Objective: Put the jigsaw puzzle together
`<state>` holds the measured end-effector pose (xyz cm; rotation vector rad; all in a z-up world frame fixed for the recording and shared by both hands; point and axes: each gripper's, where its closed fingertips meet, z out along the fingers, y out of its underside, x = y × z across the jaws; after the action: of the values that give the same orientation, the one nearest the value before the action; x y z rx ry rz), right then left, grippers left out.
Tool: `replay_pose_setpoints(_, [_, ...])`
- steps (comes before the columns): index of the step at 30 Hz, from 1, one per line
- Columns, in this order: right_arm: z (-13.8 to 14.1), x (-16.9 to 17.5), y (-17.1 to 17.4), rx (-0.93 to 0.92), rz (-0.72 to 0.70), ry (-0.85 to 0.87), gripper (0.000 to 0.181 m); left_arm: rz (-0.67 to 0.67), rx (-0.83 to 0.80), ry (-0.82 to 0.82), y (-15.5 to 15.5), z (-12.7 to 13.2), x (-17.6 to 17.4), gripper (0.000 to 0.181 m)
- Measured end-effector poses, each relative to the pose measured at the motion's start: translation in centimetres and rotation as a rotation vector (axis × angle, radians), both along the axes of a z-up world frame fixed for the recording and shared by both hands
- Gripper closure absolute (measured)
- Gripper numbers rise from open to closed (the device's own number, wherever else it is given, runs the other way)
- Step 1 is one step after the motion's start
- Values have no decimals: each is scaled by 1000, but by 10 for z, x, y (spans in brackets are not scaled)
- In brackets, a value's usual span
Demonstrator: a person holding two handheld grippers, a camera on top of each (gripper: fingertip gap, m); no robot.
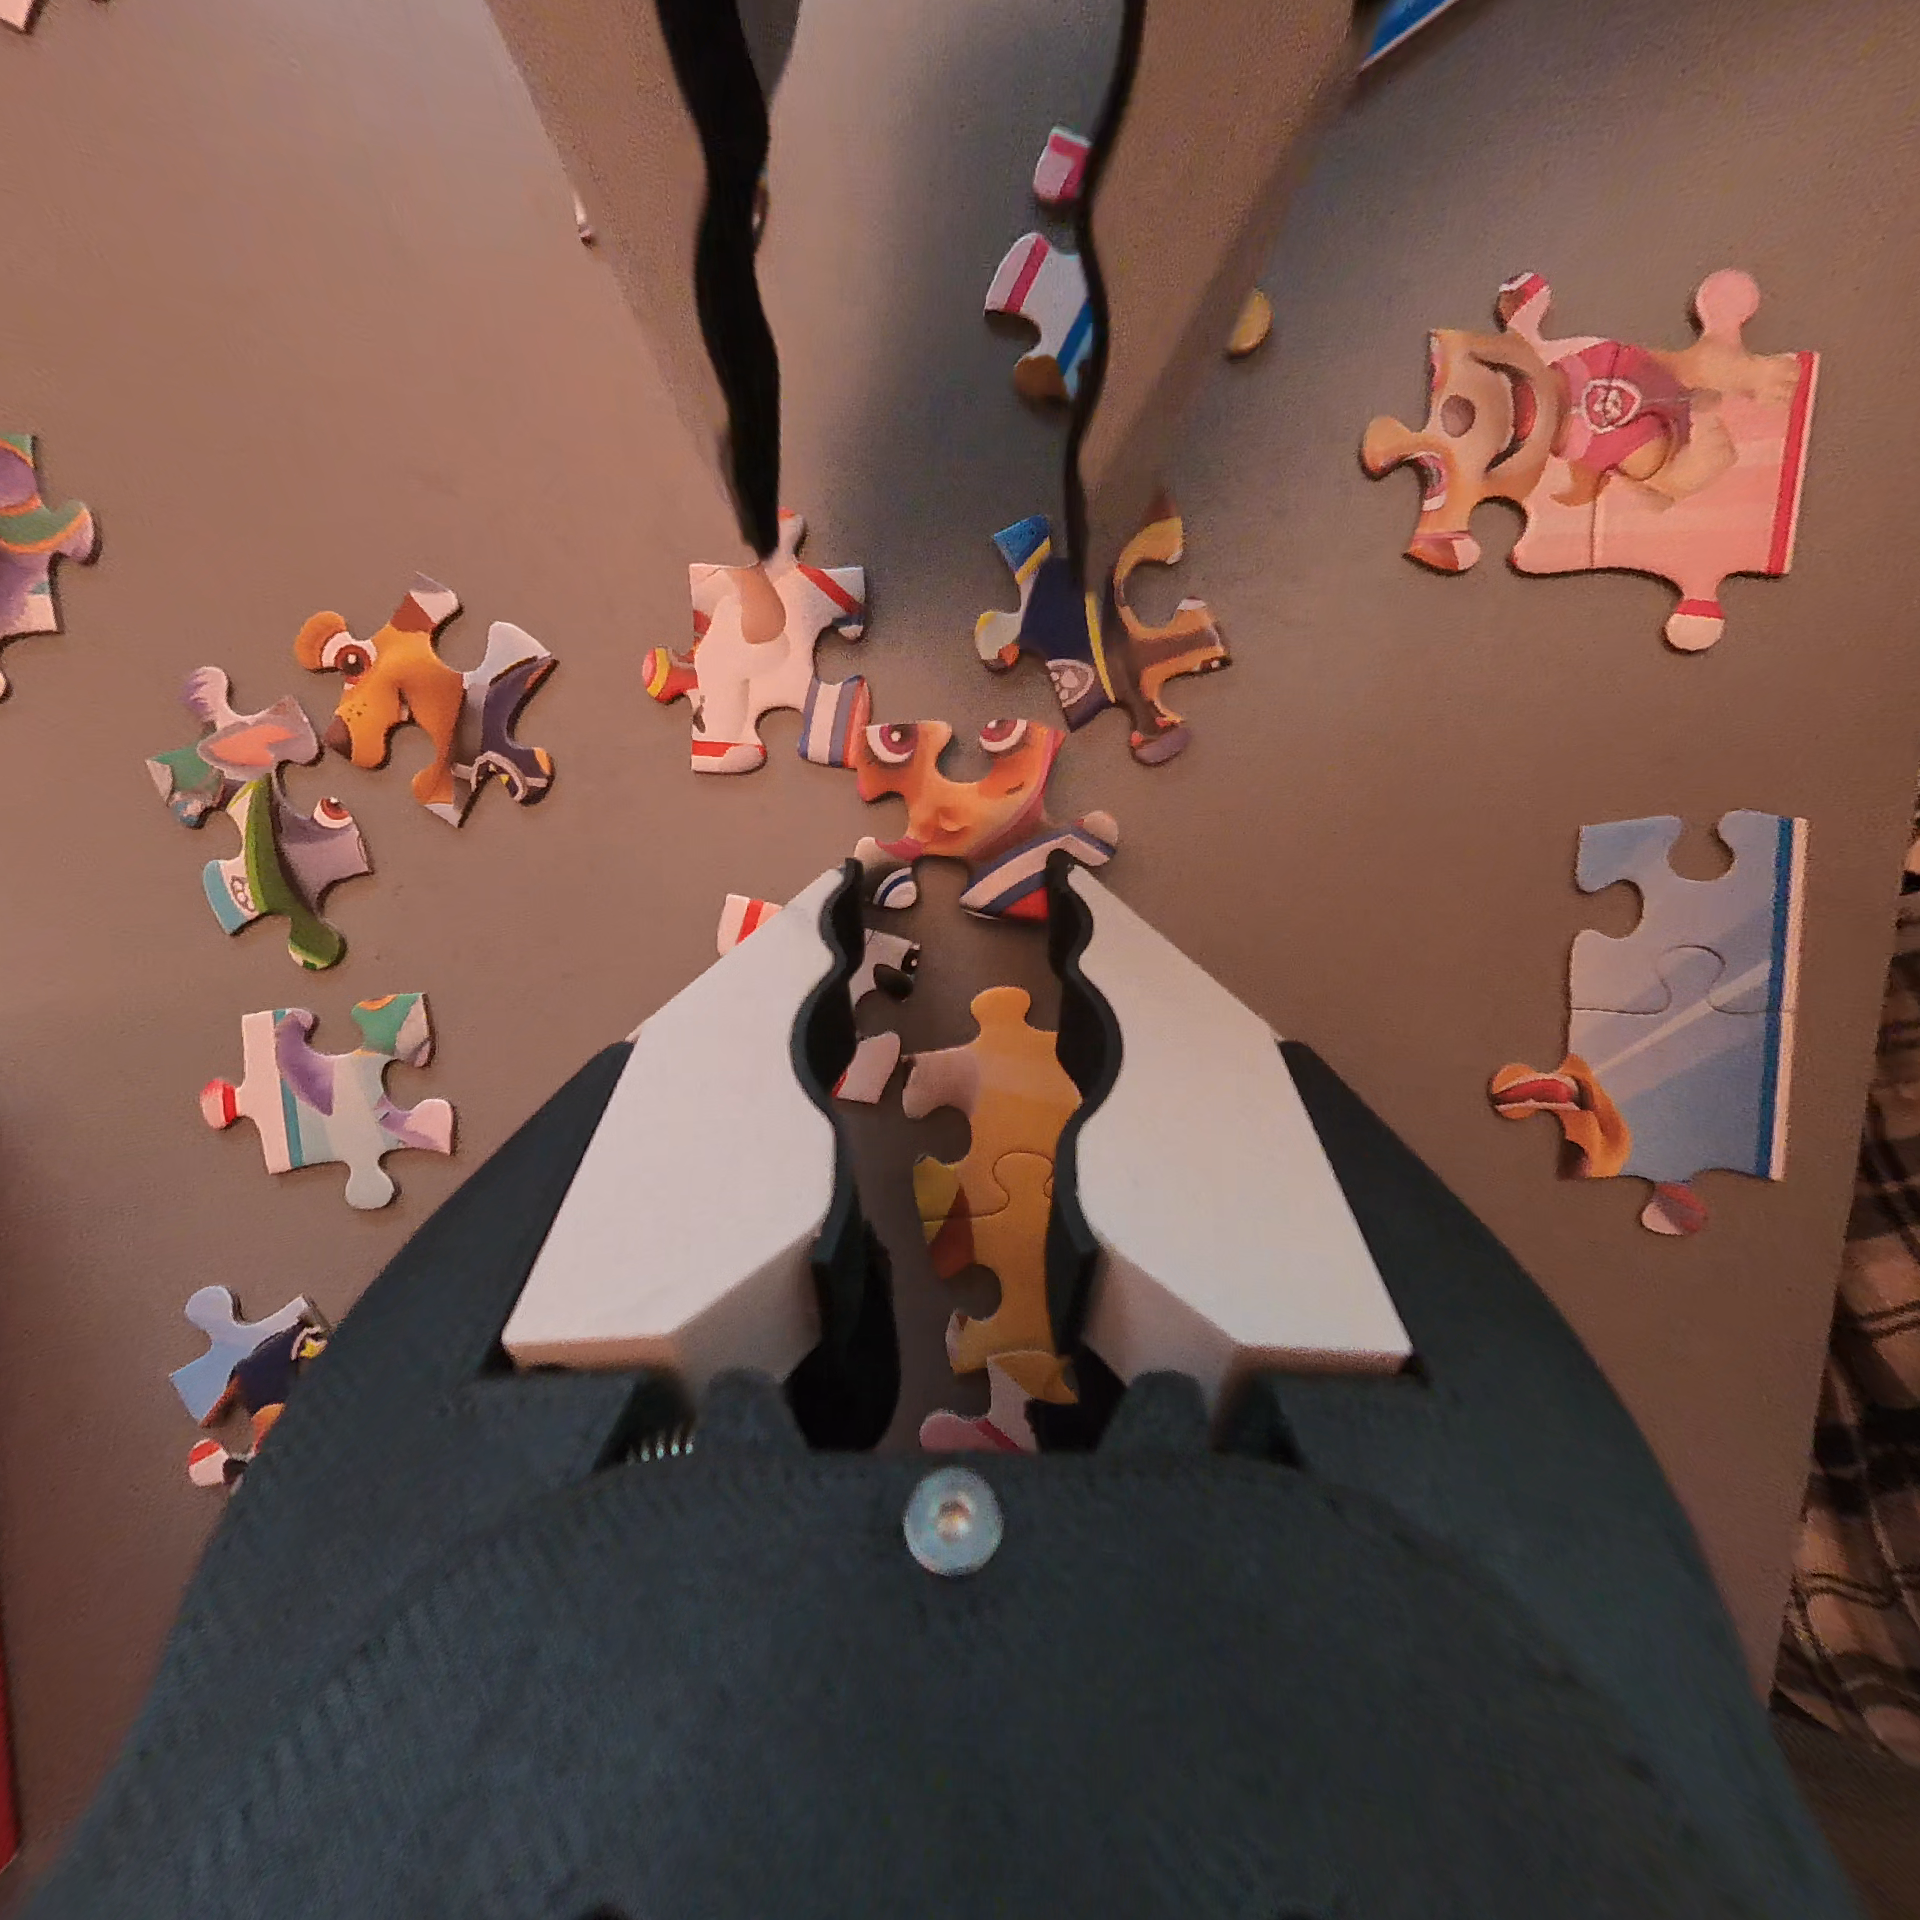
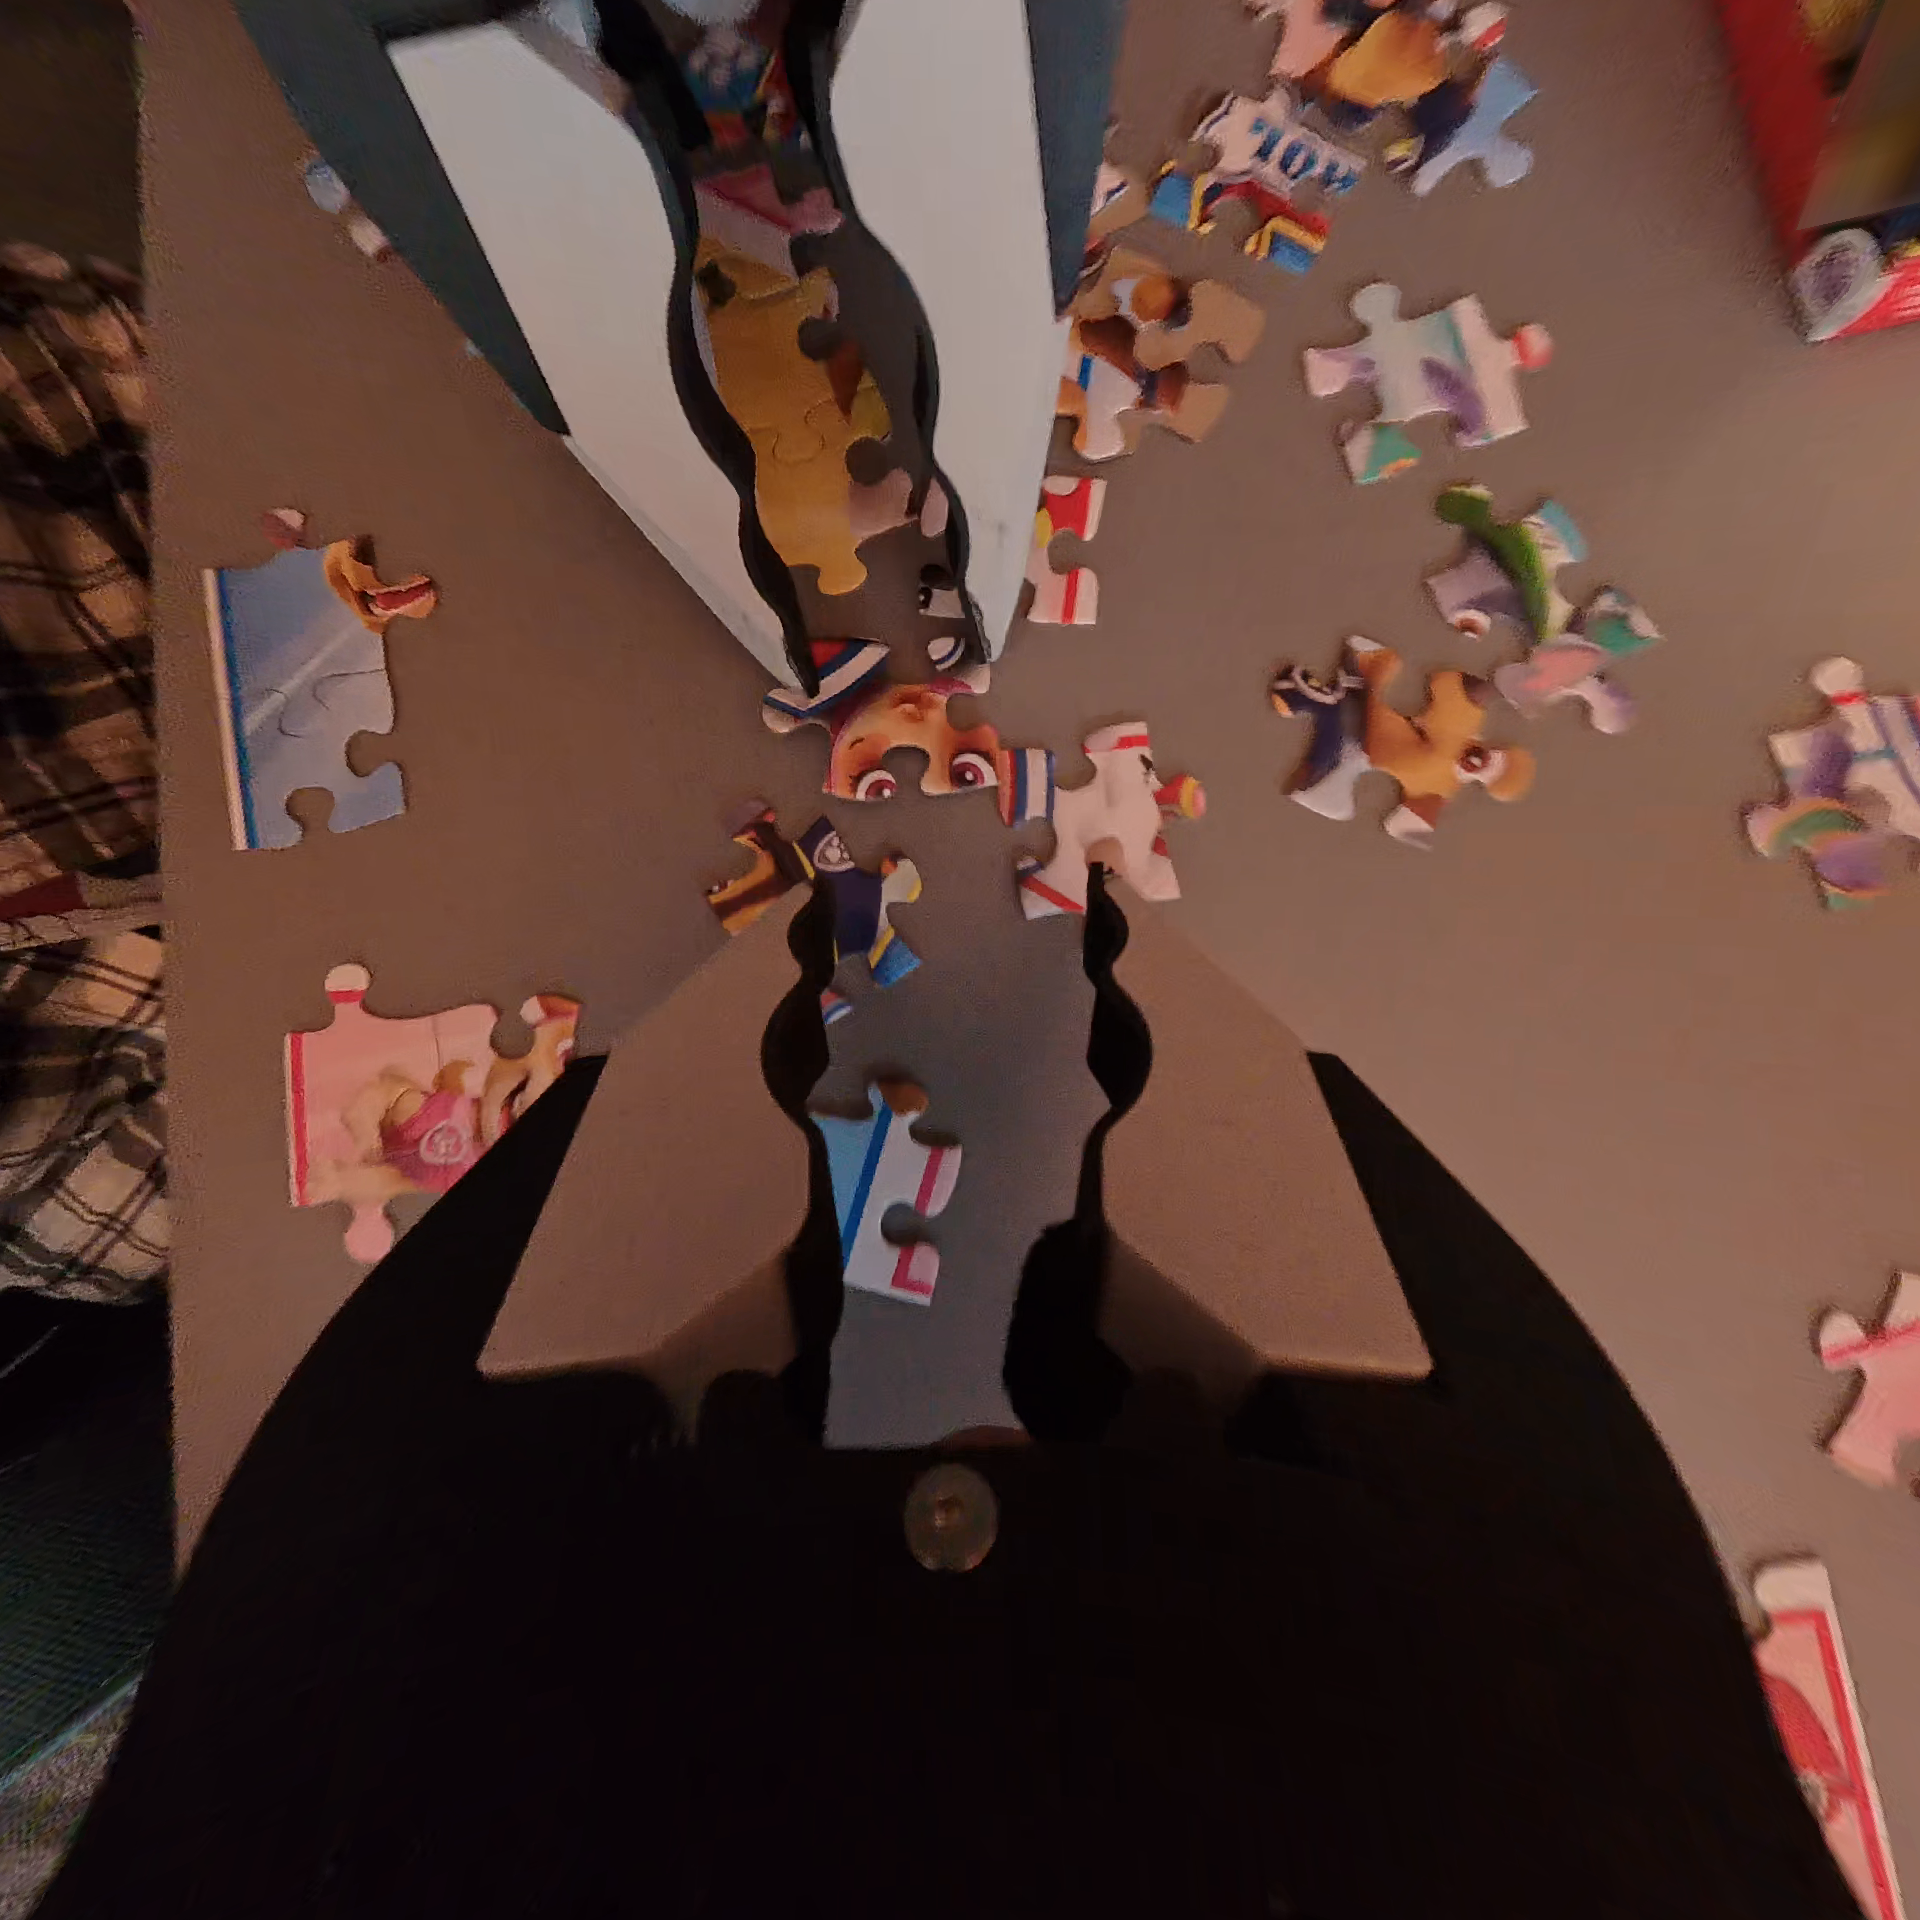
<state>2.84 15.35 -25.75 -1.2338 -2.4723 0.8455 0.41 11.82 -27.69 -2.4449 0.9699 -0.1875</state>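
Observation:
Loose jigsaw pieces lie face up on a grey-brown table (image 1: 540, 343). My left gripper (image 1: 954, 878) is open and empty, low over a joined yellow group (image 1: 997, 1174) that shows between its jaws. Just ahead of its tips lies an orange face piece with two eyes (image 1: 956, 779), also in the right wrist view (image 2: 914, 748). My right gripper (image 2: 956, 894) is open and empty, facing the left one (image 2: 894, 665). One tip sits at a white piece (image 2: 1101, 821), the other at a dark-blue dog piece (image 2: 831, 883). A blue-and-pink edge piece (image 2: 894, 1195) lies between its jaws.
A joined pink group (image 1: 1621, 457) and a joined blue edge group (image 1: 1694, 997) lie to the right. A brown dog piece (image 1: 416, 696) and several others lie to the left. A red box (image 2: 1849, 156) stands at the far corner. Plaid cloth (image 2: 73, 727) lies past the table edge. There is about 6 centimeters between the tips of the two grippers.

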Motion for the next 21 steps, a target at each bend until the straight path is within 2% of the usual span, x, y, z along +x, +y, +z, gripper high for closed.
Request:
replay_pose_setpoints(4, [-8, -9, -24, 71, 91, 84, 137, 22, 13, -38, 0, 1, 0, 148])
replay_pose_setpoints(8, [-11, -11, -25, 232, 117, 165, 149, 47, -5, -94, 2, 2, 2, 148])
replay_pose_setpoints(13, [-11, -8, -25, 468, 158, 308, 174, 78, -21, -144, 5, 3, 3, 148])
replay_pose_setpoints(16, [-10, -9, -25, 599, 173, 391, 177, 87, -23, -164, 5, 4, 2, 148])
replay_pose_setpoints(21, [-3, -10, -21, 693, 163, 478, 181, 85, -27, -210, 4, 8, 5, 152])
